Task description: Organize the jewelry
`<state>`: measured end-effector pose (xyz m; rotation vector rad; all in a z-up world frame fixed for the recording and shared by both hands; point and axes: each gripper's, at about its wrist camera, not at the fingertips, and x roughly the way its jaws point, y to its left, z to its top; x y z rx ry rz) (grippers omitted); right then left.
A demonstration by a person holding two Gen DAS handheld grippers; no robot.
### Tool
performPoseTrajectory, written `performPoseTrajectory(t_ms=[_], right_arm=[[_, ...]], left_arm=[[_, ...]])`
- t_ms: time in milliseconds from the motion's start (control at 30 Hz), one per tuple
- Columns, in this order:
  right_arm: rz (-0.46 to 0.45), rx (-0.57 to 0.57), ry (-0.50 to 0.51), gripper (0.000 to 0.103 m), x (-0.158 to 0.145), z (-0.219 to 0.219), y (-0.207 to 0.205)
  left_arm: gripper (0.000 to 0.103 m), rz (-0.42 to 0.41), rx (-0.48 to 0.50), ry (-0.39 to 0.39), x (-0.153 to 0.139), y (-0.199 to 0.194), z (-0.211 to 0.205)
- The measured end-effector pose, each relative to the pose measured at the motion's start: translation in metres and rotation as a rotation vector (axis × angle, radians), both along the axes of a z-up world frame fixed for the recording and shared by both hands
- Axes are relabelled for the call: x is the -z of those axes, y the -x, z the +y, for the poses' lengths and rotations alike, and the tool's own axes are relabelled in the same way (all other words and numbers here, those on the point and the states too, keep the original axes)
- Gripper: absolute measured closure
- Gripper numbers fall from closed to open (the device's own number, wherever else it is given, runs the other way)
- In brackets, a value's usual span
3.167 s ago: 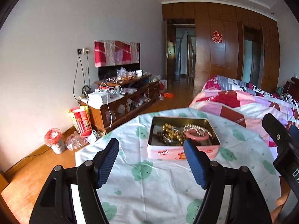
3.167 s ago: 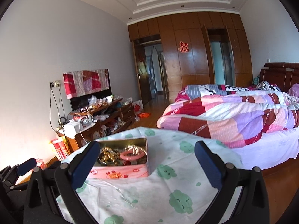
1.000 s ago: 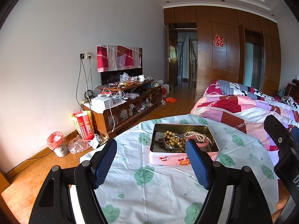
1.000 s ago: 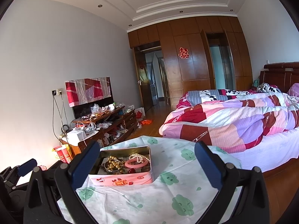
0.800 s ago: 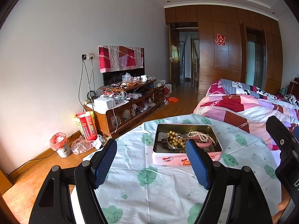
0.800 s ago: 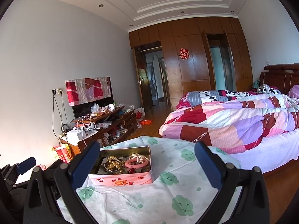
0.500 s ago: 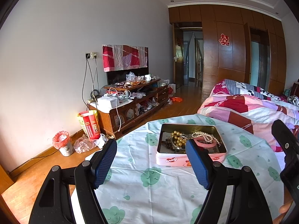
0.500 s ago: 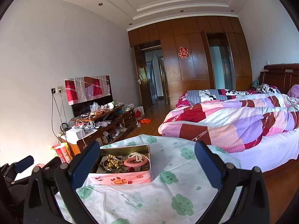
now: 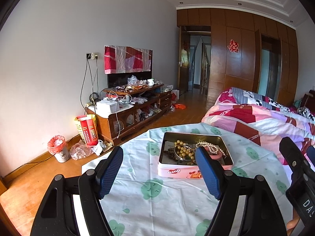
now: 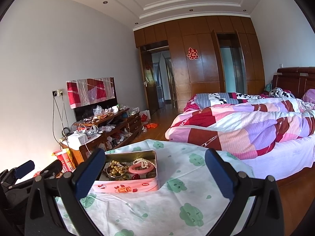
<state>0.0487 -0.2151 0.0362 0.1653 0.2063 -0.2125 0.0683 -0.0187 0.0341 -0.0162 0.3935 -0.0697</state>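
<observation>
Looking along both tools, we had one pink tin (image 9: 178, 171) in front of us, lid off, sitting on the one round table (image 9: 167, 202) under a pale cloth printed with green clouds. Inside it we counted one strand of gold beads (image 9: 182, 151), one string of white pearls (image 9: 209, 146), one pink bangle (image 10: 141, 168) and one silver bangle (image 10: 115, 175) around the gold beads; darker pieces lay underneath and we could not tell them apart. Our left gripper (image 9: 158, 174) hung short of the tin, its two blue pads spread wide with nothing between them. Our right gripper (image 10: 154, 176) was spread wide too, also empty, the tin showing just inside its left pad. Beyond the table we saw one bed (image 10: 246, 125) with a patchwork quilt to the right and one cluttered TV cabinet (image 9: 133, 108) against the left wall.
</observation>
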Motion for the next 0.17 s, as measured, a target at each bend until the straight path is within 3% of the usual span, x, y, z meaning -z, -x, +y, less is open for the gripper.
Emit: performPoseTrajectory(t_ms=[167], right_arm=[[0.02, 0.003, 0.0, 0.0, 0.0027, -0.0024, -0.0044]], left_arm=[[0.027, 0.018, -0.011, -0.032, 0.0032, -0.0058, -0.0026]])
